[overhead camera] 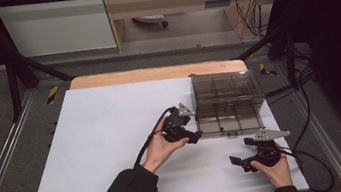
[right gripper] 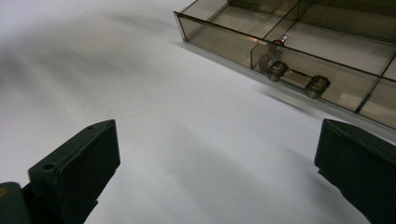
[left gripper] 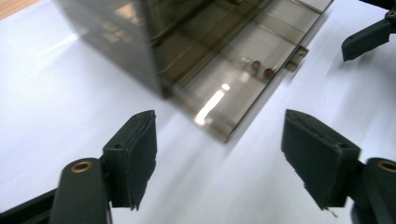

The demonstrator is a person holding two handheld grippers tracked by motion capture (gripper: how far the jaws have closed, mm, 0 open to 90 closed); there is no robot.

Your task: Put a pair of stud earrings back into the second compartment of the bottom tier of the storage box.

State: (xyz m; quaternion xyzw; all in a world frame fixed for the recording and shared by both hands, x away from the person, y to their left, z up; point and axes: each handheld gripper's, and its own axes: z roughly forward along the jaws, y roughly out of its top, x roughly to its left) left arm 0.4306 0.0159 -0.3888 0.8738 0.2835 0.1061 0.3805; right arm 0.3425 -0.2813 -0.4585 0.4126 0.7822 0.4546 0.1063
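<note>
With both tongs spread and empty, the smoky plastic box (overhead camera: 228, 100) sat just ahead of the left tongs (overhead camera: 190, 134), beyond the right tongs (overhead camera: 241, 163); a careless nudge might have slid it across the smooth desk (overhead camera: 108, 135).

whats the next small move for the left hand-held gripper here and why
Probably ease the left hand-held gripper forward onto the near corner of the smoky plastic box: its jaws are open and empty, the corner sits just ahead between them, and the right hand-held gripper waits apart, open.
</note>
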